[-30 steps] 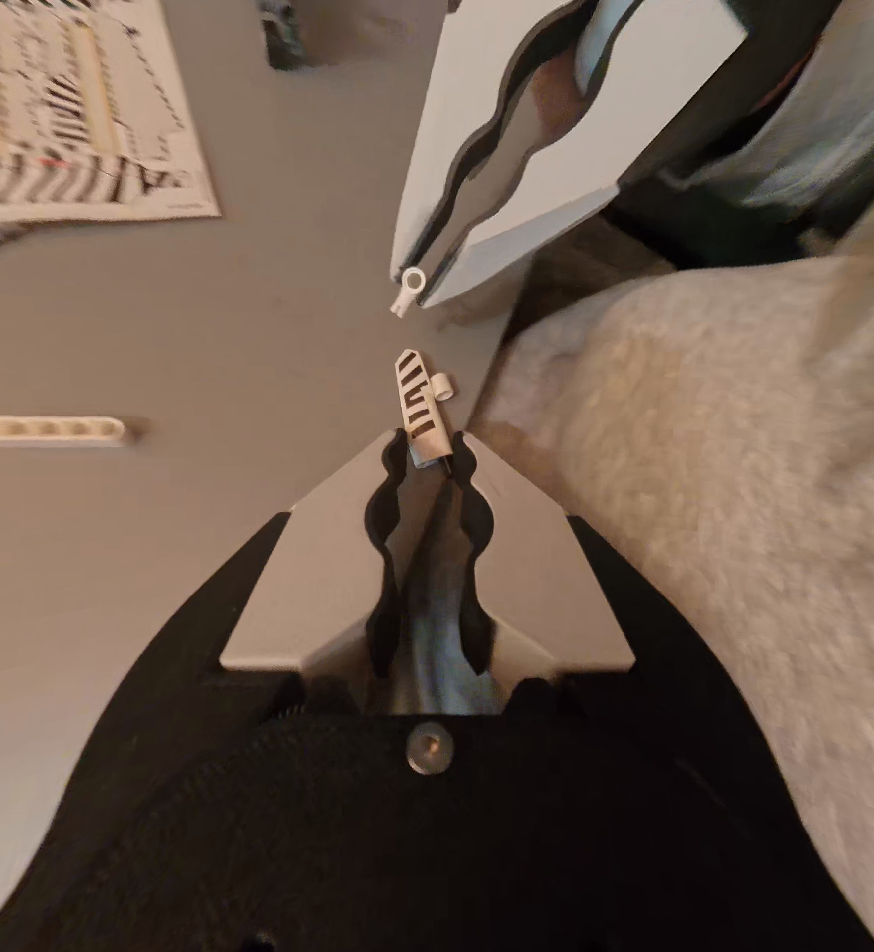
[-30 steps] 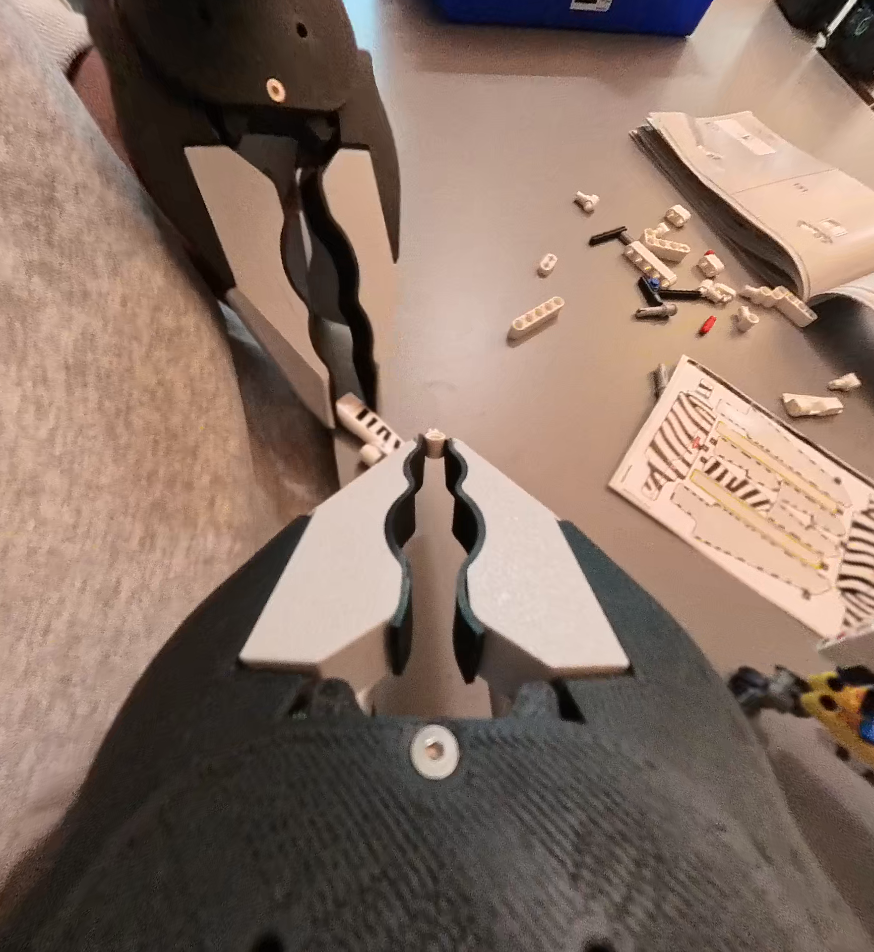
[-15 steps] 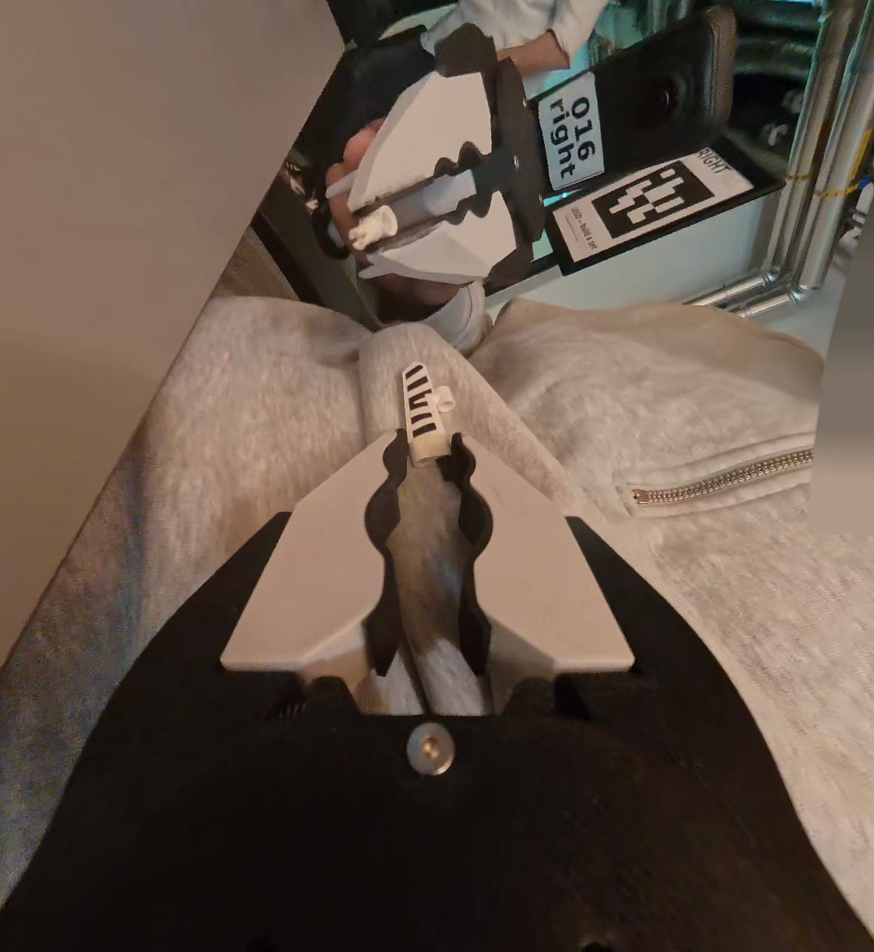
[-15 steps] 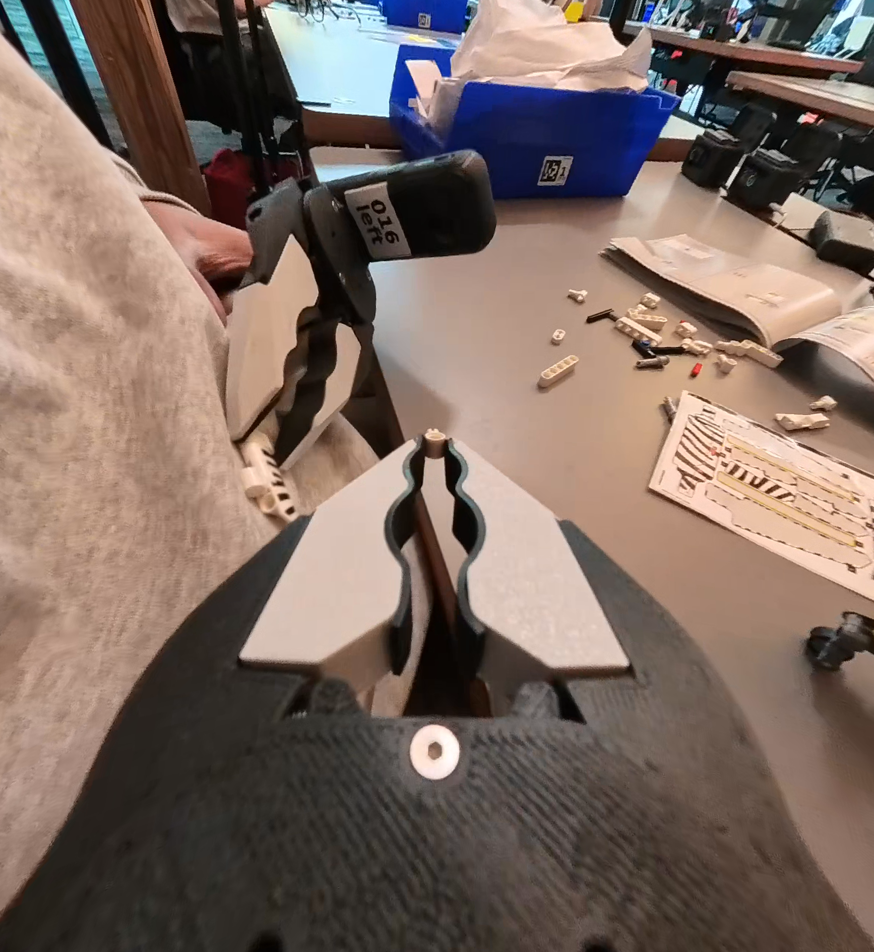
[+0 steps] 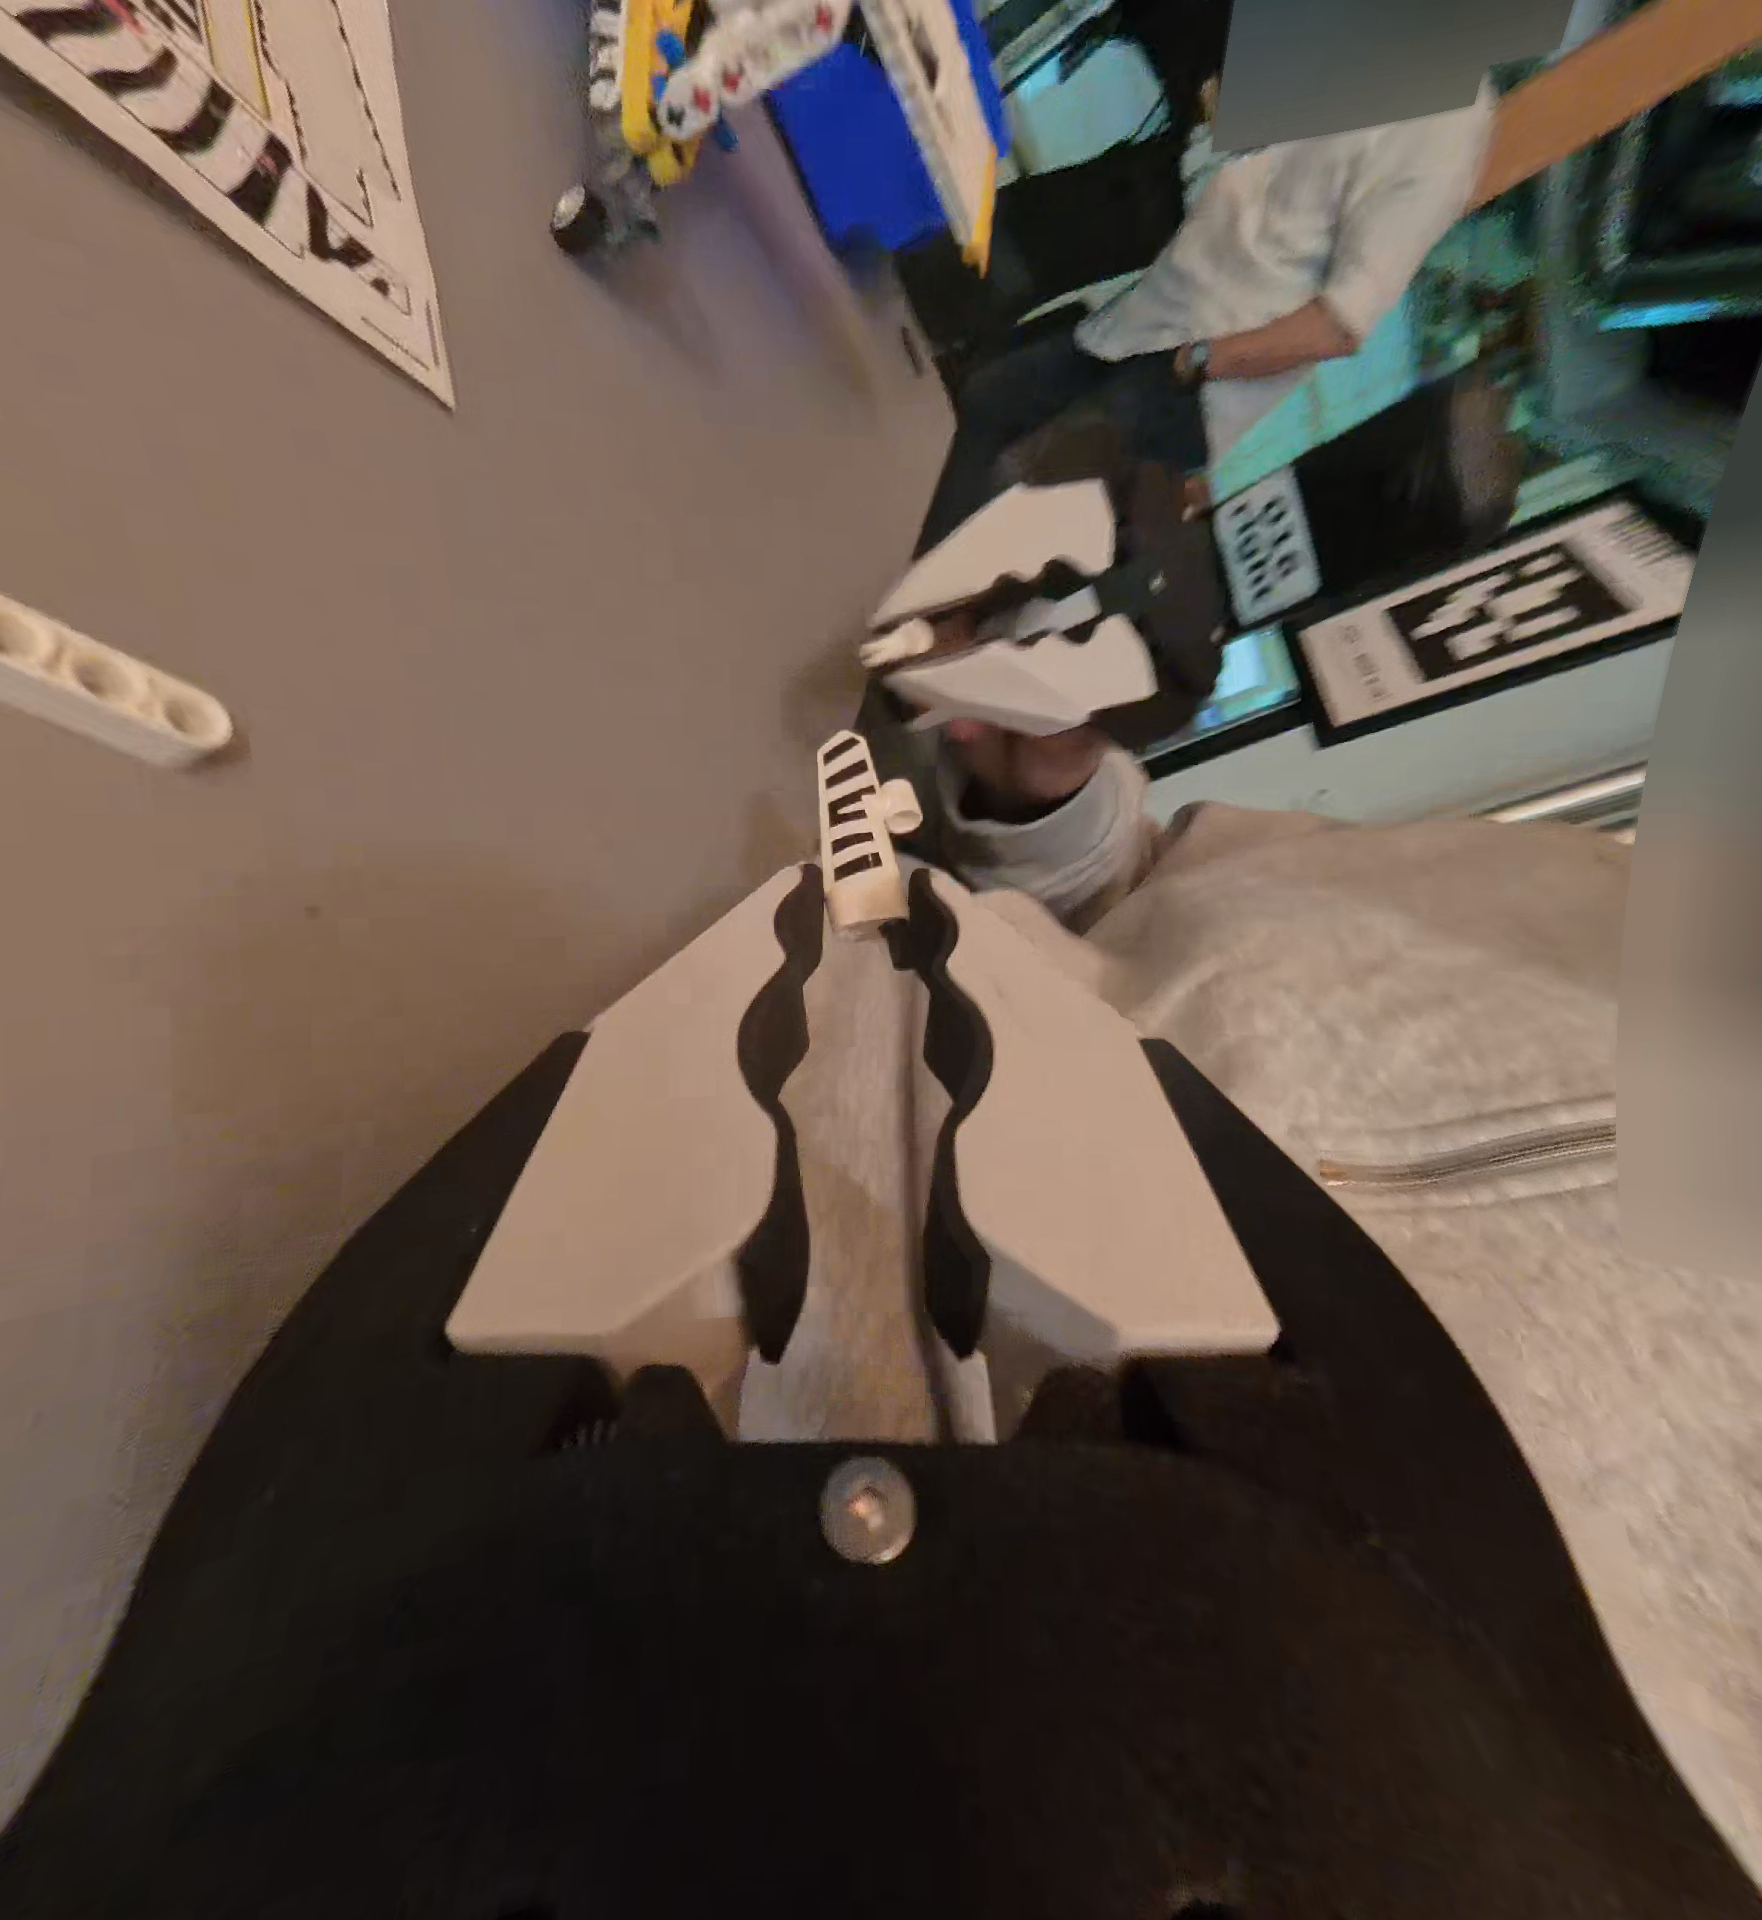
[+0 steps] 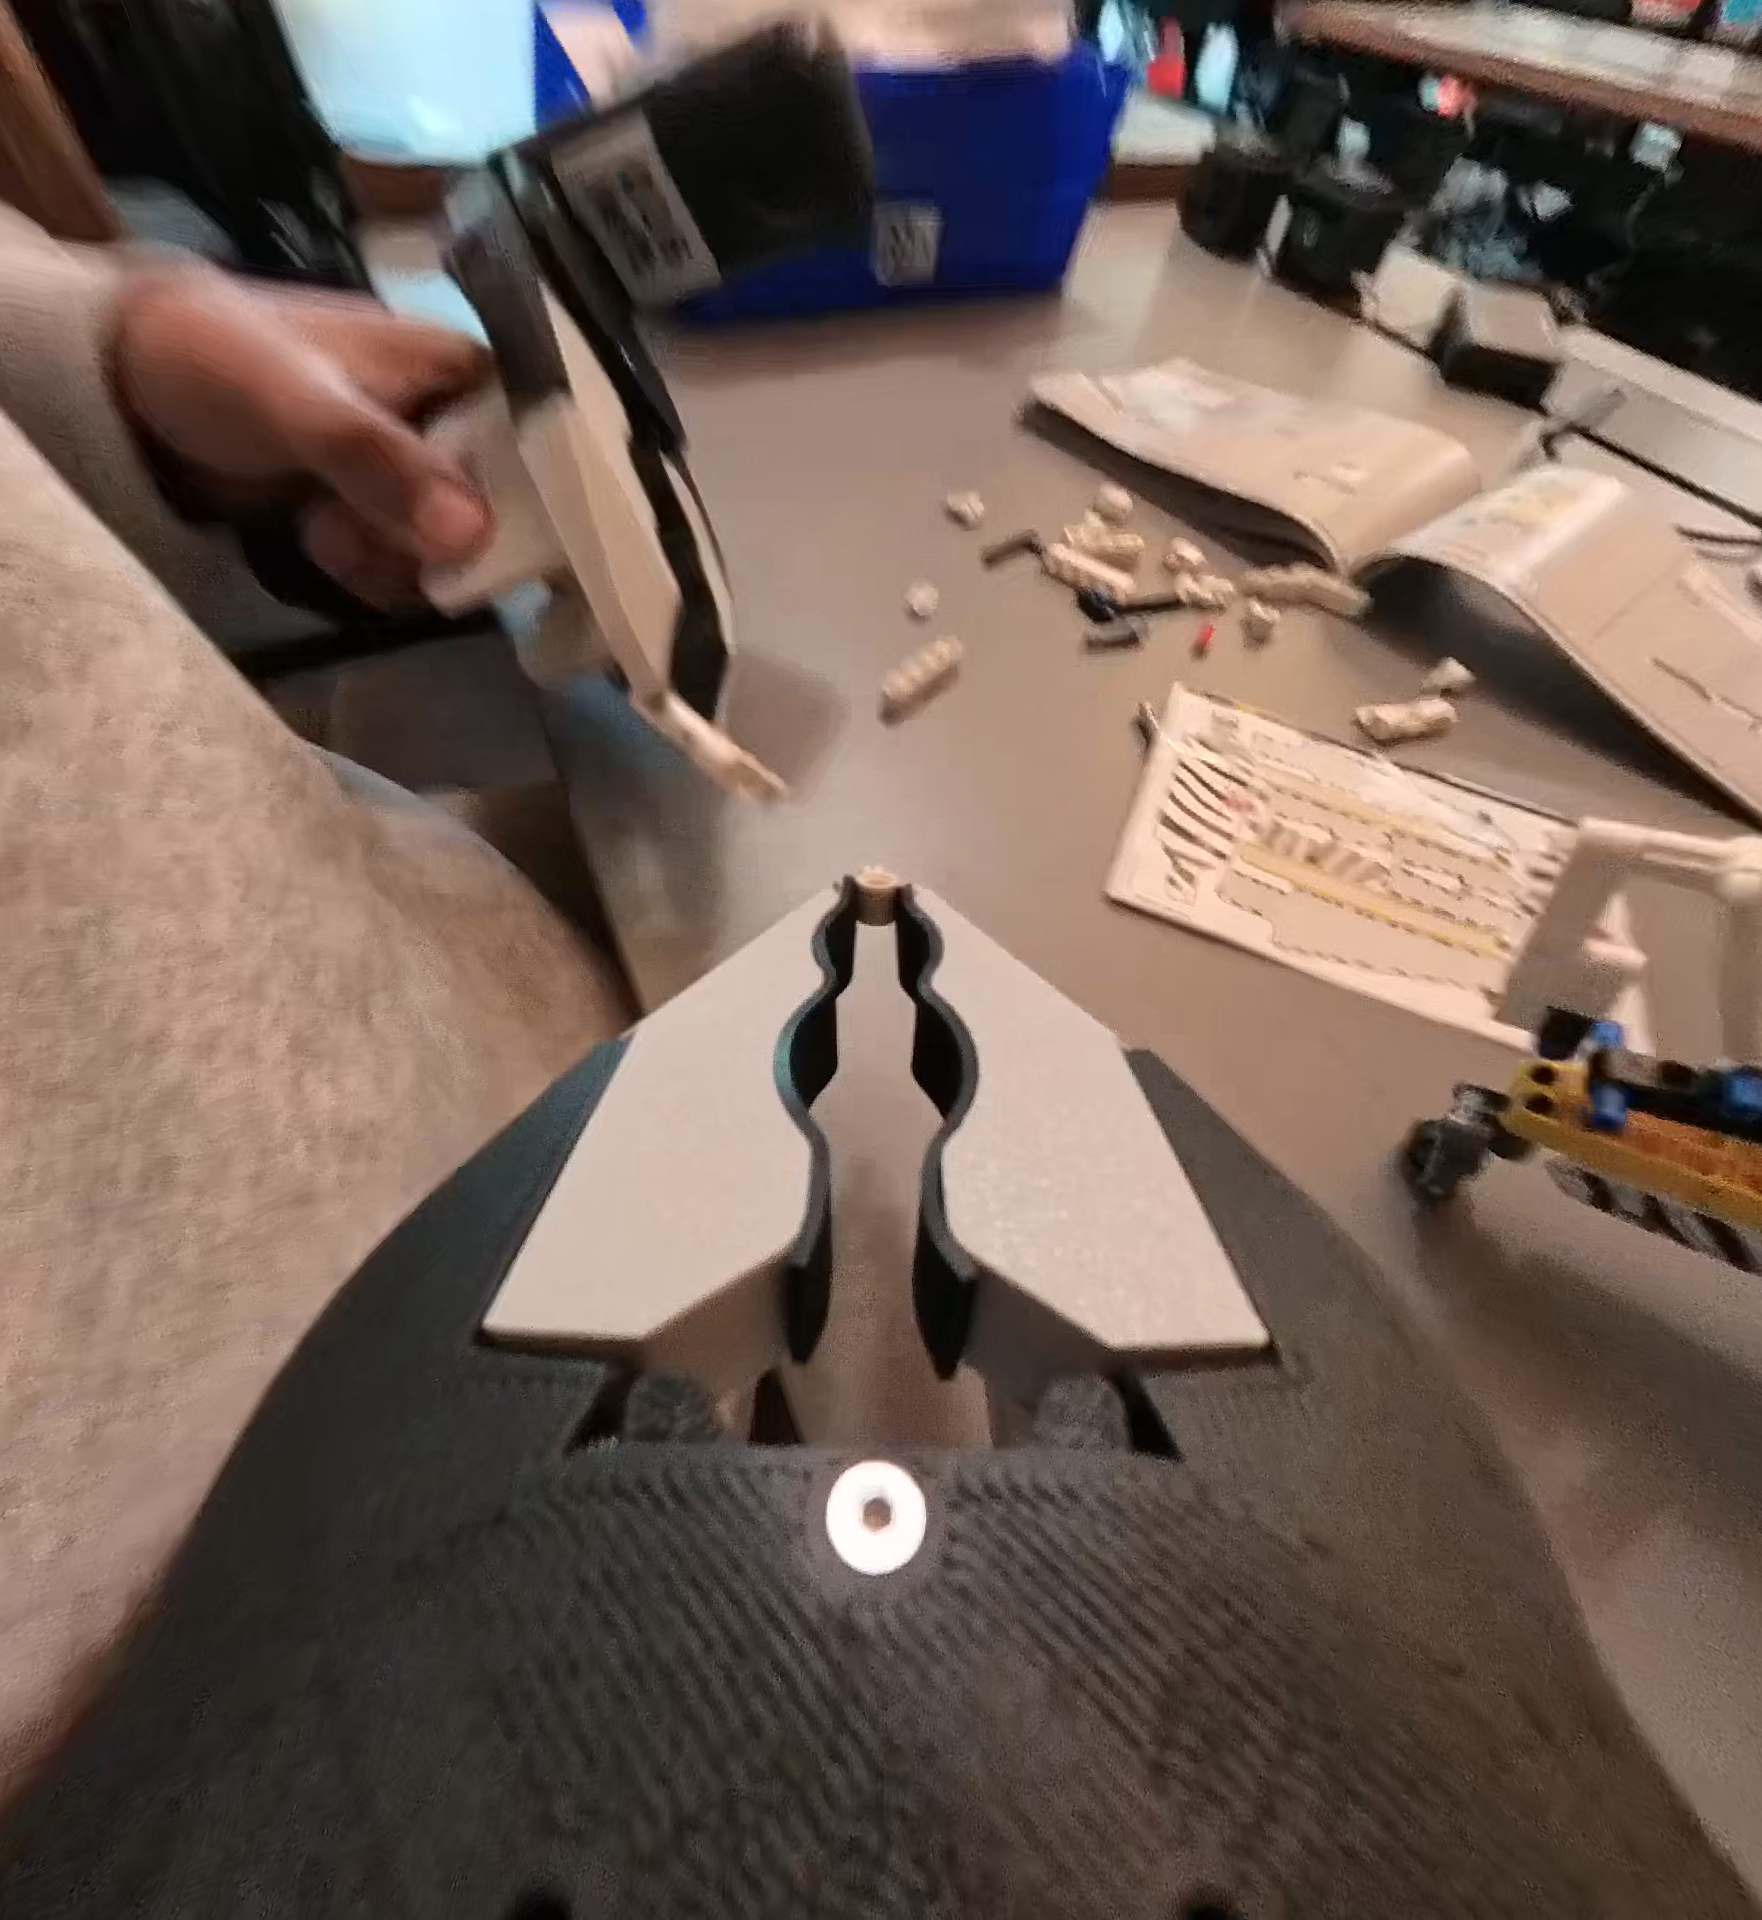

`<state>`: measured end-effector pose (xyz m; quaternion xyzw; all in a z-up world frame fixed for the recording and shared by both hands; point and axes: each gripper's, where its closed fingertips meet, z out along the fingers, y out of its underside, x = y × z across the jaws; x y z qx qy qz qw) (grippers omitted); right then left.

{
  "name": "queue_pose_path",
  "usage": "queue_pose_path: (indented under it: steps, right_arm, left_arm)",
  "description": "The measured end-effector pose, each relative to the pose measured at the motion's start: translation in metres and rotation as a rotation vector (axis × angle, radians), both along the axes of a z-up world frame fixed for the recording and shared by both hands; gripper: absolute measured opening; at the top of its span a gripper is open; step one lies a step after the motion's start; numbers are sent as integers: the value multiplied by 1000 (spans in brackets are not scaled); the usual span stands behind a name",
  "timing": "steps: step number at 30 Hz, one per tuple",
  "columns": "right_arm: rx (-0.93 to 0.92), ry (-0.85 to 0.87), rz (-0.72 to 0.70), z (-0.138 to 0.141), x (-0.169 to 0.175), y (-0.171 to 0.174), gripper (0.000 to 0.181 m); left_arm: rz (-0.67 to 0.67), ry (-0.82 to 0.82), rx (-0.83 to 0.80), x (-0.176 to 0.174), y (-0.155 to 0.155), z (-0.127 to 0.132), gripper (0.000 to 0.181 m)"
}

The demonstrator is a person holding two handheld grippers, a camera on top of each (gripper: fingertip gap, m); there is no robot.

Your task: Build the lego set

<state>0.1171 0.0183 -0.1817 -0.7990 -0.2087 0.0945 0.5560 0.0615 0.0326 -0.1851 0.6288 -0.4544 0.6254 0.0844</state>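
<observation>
My left gripper (image 5: 864,902) is shut on a white striped lego piece (image 5: 856,826) with a small white connector on its side; it sticks out past the fingertips. In the right wrist view the left gripper (image 6: 690,707) hangs blurred at upper left with the piece (image 6: 726,753) below it. My right gripper (image 6: 875,902) is shut on a small white pin (image 6: 874,896). In the left wrist view it (image 5: 892,652) sits a little above and right of the striped piece, pin tip (image 5: 892,644) pointing left. The two parts are apart.
A grey table (image 6: 856,436) holds several loose white and black pieces (image 6: 1116,566), a white beam (image 5: 77,686), a striped sticker sheet (image 6: 1324,852), open instruction booklets (image 6: 1428,499), a yellow and black partly built model (image 6: 1687,1153) and a blue bin (image 6: 960,208). A grey sweater (image 6: 181,935) fills the near left. Tip to tip, the grippers are about 7 cm apart.
Both grippers have swung away from the body toward the table, still shut on their parts. The right gripper now sits closer to the striped piece than half a second ago.
</observation>
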Motion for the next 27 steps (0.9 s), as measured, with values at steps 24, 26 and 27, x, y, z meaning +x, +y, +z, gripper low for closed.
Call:
queue_pose_path:
  steps: [24,26,27]
  right_arm:
    - [-24,-93,209,7,-18,25,25]
    - [34,-146,267,13,-27,20,13]
    - [49,-190,279,12,-29,19,13]
  left_arm:
    - [-163,-27,-264,14,2,12,15]
    - [-204,0,-283,11,-5,11,15]
    - [-215,7,-298,10,-6,11,15]
